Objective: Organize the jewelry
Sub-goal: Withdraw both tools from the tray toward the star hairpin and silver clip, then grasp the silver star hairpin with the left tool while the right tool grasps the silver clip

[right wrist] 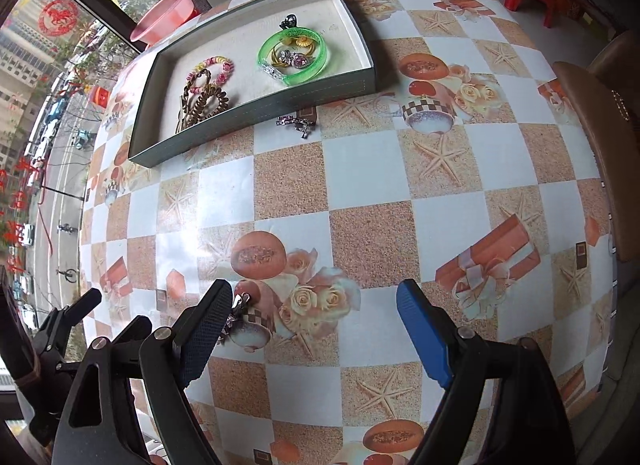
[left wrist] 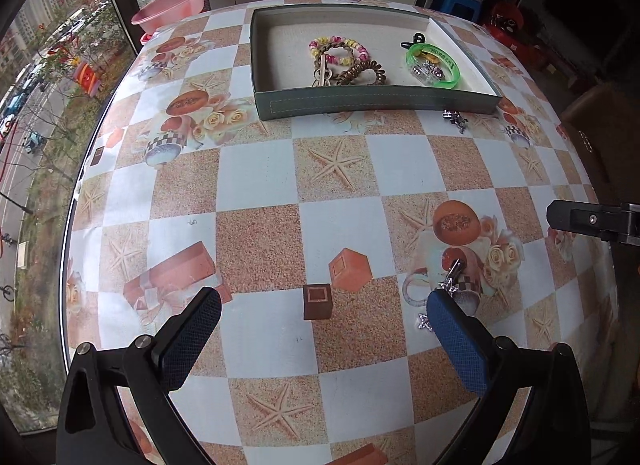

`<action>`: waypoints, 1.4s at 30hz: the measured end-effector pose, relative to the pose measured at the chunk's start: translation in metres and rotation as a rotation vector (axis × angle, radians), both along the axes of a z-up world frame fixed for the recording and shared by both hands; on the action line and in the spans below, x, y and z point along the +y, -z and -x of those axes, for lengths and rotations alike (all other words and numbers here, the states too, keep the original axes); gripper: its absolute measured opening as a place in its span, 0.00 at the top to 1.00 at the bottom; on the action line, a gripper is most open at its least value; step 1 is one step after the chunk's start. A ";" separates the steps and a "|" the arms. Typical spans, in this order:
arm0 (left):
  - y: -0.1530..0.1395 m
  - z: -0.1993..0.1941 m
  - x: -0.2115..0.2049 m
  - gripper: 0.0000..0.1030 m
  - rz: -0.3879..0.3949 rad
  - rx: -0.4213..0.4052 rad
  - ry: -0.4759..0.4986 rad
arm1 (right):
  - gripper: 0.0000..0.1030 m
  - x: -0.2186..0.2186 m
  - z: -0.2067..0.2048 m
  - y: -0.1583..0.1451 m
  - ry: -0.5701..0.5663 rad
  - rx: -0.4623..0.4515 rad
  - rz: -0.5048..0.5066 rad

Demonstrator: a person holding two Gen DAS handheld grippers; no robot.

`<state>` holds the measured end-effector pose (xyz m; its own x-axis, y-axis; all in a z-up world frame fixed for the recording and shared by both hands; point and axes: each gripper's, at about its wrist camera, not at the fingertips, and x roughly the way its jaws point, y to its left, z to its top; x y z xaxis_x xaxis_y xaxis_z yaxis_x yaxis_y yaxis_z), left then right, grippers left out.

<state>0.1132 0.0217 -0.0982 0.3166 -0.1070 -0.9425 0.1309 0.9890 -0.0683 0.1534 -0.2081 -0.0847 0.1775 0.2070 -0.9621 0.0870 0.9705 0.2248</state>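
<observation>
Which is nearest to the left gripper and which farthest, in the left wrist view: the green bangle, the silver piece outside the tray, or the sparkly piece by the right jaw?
1. Sparkly piece: right beside the left gripper, at its right jaw.
2. Silver piece: on the table, just in front of the tray.
3. Green bangle: inside the tray, right part.

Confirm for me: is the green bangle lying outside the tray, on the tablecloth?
No. The green bangle lies inside the tray, near its right end, ringing some small pieces.
</observation>
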 end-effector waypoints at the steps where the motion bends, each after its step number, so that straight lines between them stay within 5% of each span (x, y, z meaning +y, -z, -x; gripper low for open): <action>1: 0.001 0.002 0.000 0.00 0.002 0.003 0.003 | 0.16 0.000 0.003 -0.001 0.006 0.001 0.003; 20: 0.027 0.021 -0.015 0.00 0.009 0.079 -0.038 | 0.16 -0.004 -0.007 0.021 -0.078 0.048 0.015; 35: 0.040 0.011 -0.069 0.01 -0.049 0.056 0.035 | 0.16 0.003 -0.072 0.034 -0.238 -0.002 0.013; 42: 0.046 0.006 -0.076 0.11 -0.062 0.062 0.020 | 0.32 0.014 -0.106 0.047 -0.285 -0.026 0.029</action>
<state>0.1072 -0.0545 -0.1444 0.2559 -0.0535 -0.9652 0.1478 0.9889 -0.0157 0.2598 -0.1945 -0.1320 0.1408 0.2241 -0.9643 -0.1960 0.9611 0.1947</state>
